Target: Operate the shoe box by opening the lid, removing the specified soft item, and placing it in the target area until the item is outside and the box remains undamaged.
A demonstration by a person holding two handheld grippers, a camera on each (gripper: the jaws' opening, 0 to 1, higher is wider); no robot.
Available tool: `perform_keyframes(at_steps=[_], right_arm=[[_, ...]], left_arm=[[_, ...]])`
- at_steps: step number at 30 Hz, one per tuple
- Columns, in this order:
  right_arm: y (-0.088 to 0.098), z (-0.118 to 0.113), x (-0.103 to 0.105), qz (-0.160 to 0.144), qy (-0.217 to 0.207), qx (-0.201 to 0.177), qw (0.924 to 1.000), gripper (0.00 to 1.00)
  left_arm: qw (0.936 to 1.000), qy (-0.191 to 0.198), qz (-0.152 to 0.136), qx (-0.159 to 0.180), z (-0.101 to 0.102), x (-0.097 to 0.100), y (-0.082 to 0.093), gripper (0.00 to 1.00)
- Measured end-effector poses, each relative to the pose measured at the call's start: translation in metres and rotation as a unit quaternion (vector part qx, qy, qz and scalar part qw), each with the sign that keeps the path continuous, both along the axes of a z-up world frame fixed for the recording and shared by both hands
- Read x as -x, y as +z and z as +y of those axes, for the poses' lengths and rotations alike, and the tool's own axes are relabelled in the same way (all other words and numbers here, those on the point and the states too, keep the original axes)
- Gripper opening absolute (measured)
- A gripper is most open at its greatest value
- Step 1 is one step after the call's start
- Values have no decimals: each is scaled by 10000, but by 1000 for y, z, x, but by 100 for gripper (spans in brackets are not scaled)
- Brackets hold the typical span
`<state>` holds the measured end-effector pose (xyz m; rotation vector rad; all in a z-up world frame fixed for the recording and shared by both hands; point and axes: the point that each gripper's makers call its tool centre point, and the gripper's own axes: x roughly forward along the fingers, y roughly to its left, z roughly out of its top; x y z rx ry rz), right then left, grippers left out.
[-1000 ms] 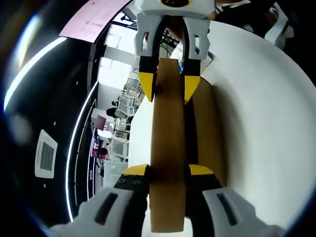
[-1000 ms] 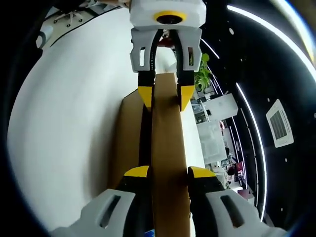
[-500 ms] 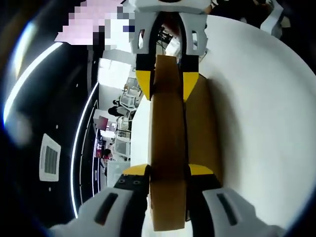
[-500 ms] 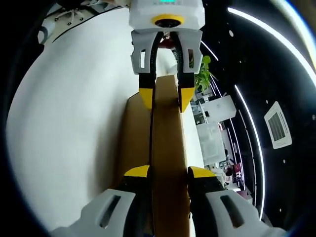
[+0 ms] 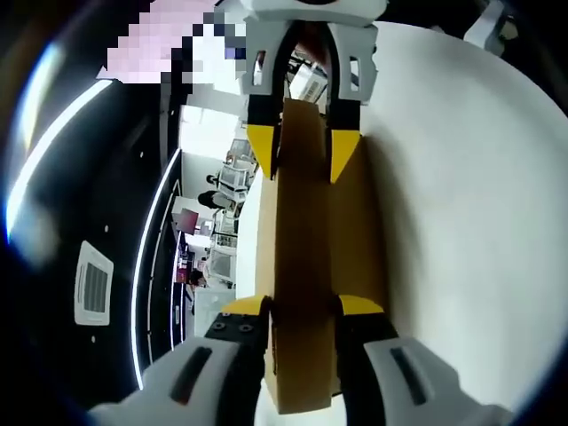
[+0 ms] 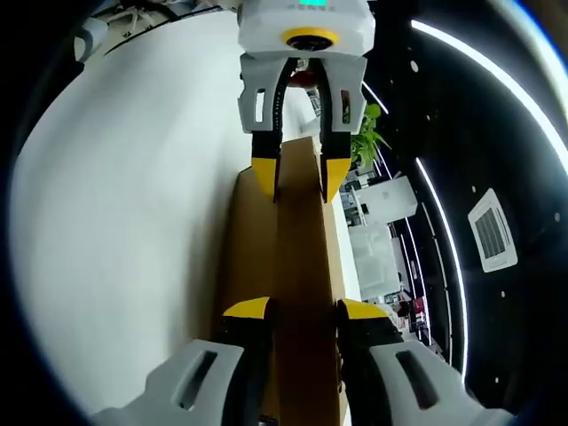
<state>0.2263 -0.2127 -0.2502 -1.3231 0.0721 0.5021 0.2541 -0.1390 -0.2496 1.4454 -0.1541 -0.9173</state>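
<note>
The brown cardboard shoe box lid [image 5: 302, 231] runs edge-on up the middle of the left gripper view. My left gripper [image 5: 302, 306] is shut on its near end, yellow fingertips pressed to both faces. At the lid's far end my right gripper [image 5: 302, 155] is shut on it too. In the right gripper view it is the same, mirrored: the right gripper [image 6: 302, 309] clamps the near end of the lid [image 6: 297, 240] and the left gripper [image 6: 300, 177] clamps the far end. A wider brown panel [image 5: 359, 222] lies against the held edge. The soft item is hidden.
A white round table [image 5: 461, 195] lies behind the lid, also seen as the table [image 6: 133, 195] in the right gripper view. Beyond it are office desks [image 5: 222, 177], a ceiling vent [image 5: 91, 284], light strips and a green plant [image 6: 366, 142].
Both grippers have kept their hold on the lid. The dark gap between the held edge and the brown panel beside it has closed. Both views have rolled slightly.
</note>
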Motion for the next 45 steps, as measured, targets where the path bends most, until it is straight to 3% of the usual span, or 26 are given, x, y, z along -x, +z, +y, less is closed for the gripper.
perform_keyframes(at_steps=[7, 25, 27, 33, 37, 40, 45], right_arm=[[-7, 0, 2, -218, 31, 116, 9997, 28], [-11, 1, 4, -400, 25, 309, 9987, 28], [-8, 0, 4, -465, -1, 353, 9983, 28], [1, -4, 5, -414, 28, 334, 9986, 31], [-3, -13, 8, -38, -307, -317, 9990, 36], [5, -32, 2, -351, -504, 170, 9980, 41], [3, -45, 0, -306, -615, 360, 9970, 41]], left_arm=[[9996, 51, -281, 14, 0, 1, -6, 29], [9944, 263, -986, 275, 1, 4, -24, 28], [9920, 283, -1212, 217, 1, 4, -23, 28], [9925, 284, -1161, 264, 1, 4, -24, 28], [9925, 258, -1165, 283, 2, 4, -22, 28], [9926, 245, -1157, 287, 1, 4, -22, 28], [9925, 223, -1161, 300, 1, 4, -23, 28]])
